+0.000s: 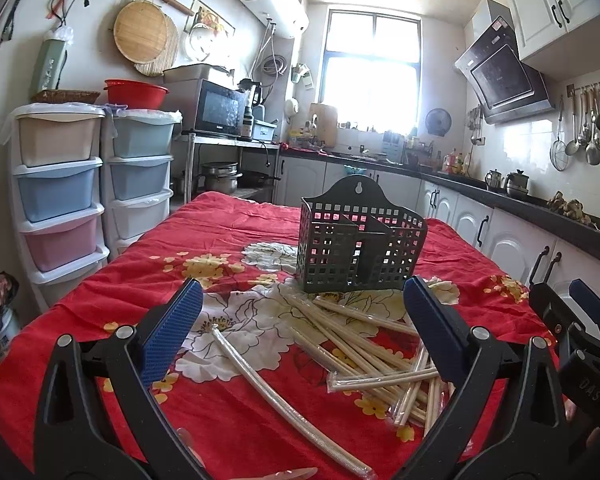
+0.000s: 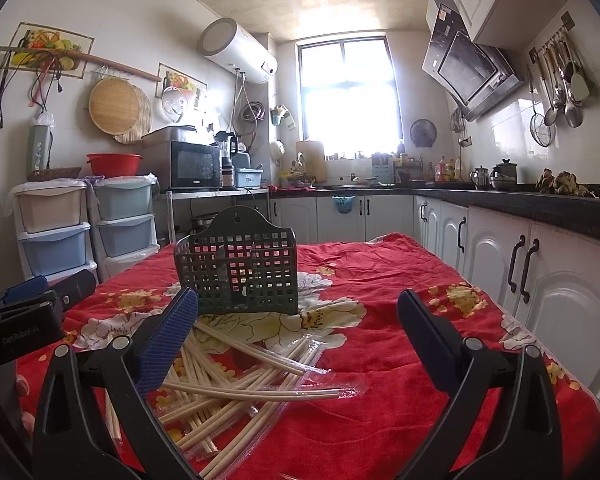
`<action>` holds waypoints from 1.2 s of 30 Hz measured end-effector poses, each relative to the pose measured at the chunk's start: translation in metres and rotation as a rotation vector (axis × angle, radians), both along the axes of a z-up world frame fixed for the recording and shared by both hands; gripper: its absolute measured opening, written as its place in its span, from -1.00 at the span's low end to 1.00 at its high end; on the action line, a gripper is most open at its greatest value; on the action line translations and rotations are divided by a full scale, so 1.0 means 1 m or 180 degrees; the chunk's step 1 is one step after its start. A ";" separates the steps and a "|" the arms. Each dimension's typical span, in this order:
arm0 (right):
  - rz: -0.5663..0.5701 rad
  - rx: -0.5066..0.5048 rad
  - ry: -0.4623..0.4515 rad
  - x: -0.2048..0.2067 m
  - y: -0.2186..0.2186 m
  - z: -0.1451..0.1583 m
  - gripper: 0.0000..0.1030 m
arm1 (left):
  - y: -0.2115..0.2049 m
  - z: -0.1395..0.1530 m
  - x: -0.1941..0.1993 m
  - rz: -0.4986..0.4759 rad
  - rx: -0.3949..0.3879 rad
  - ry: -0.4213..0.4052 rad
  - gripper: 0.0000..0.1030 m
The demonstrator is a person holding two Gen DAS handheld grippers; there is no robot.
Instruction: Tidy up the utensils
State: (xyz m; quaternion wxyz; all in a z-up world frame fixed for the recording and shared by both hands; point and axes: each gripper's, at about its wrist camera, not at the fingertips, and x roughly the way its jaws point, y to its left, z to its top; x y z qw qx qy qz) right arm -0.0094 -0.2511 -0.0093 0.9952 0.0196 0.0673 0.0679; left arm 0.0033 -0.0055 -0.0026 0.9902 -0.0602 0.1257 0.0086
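A dark grey perforated utensil holder stands upright on the red floral tablecloth, its compartments looking empty. In front of it lies a loose pile of wrapped wooden chopsticks. One long wrapped straw lies apart at the pile's left. My left gripper hovers open above the pile with nothing between its blue pads. My right gripper is open too, over the pile's right side. Each gripper shows at the edge of the other's view.
Stacked pastel plastic drawers stand left of the table. White base cabinets under a black counter run along the right, close to the table edge. A microwave and a bright window sit at the back.
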 end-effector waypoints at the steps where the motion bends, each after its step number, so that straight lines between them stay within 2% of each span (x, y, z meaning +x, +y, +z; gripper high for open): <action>1: 0.0000 0.0003 0.0001 0.000 0.000 0.000 0.88 | 0.000 0.000 0.000 0.0001 0.0000 -0.0004 0.80; 17: 0.0041 -0.0019 0.0035 0.000 0.003 -0.002 0.88 | 0.003 0.000 0.000 0.0005 -0.0007 0.0023 0.80; 26: 0.0282 -0.0172 0.0210 0.010 0.014 0.000 0.88 | 0.016 -0.001 0.007 0.0130 -0.0056 0.0183 0.80; 36: 0.0557 -0.0305 0.0277 0.025 0.029 0.011 0.88 | 0.035 0.000 0.014 0.0323 -0.0135 0.0327 0.80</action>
